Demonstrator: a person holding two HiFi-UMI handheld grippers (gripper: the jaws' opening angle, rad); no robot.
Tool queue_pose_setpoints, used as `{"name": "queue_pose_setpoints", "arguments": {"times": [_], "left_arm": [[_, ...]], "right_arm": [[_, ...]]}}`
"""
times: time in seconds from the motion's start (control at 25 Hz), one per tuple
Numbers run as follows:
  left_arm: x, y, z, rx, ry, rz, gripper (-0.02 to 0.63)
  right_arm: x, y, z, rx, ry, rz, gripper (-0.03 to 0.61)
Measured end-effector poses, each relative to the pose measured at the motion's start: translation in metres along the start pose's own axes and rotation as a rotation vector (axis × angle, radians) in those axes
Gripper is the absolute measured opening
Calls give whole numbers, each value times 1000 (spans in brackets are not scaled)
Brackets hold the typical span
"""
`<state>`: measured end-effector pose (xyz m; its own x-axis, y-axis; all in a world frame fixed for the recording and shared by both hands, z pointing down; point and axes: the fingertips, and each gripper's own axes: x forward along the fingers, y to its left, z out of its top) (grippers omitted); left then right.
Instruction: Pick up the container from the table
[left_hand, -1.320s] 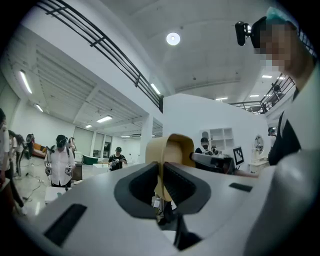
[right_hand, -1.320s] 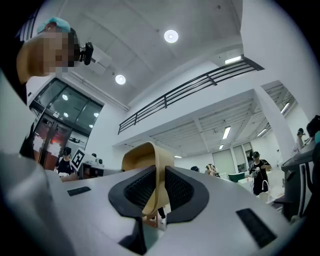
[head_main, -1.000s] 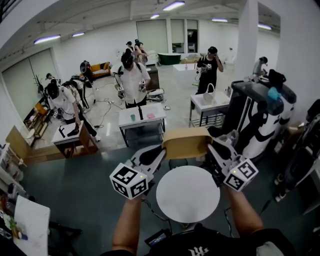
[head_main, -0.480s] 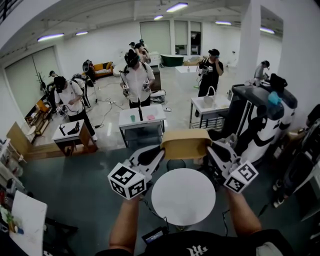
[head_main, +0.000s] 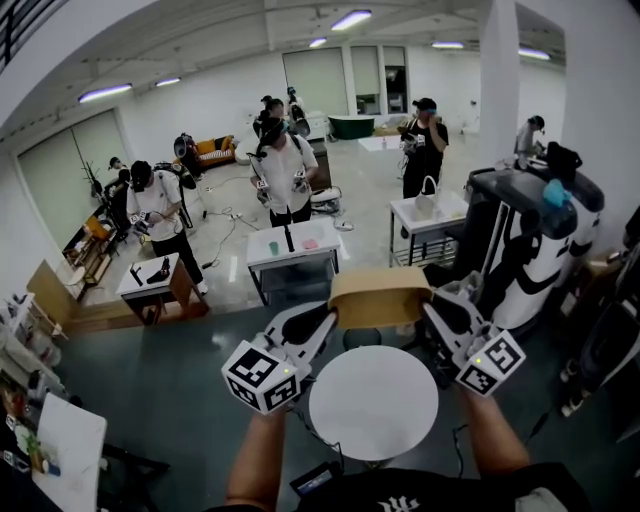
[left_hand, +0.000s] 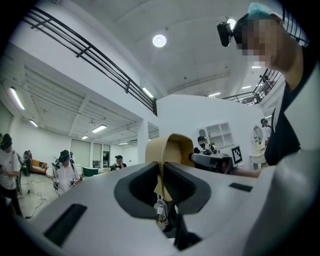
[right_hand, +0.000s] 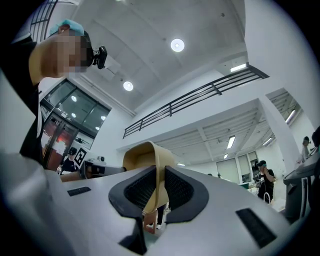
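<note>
A tan, shallow container hangs in the air above the round white table in the head view. My left gripper is shut on its left rim and my right gripper is shut on its right rim. In the left gripper view the tan container wall is pinched between the dark pads of the left gripper. The right gripper view shows the same tan container clamped by the right gripper. The container's inside is hidden from the head view.
Behind the container stand a white work table and a second white table with a basket. Several people stand about the room. A black and white machine is at the right. A low wooden bench is at the left.
The container and both grippers stay lifted above the round table, drifting slightly. The head view has shifted a little, and people in the background have moved.
</note>
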<state>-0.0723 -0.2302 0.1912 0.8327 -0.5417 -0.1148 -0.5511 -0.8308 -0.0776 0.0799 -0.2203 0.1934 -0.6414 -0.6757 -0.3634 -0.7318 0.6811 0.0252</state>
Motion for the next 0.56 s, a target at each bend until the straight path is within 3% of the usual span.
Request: {"name": "queue_pose_setpoints", "arguments": {"times": [0.56], "left_arm": [[5,-6,20,52,-47,2,38]], "right_arm": [[1,-8,10,-26,-24,21,75]]}}
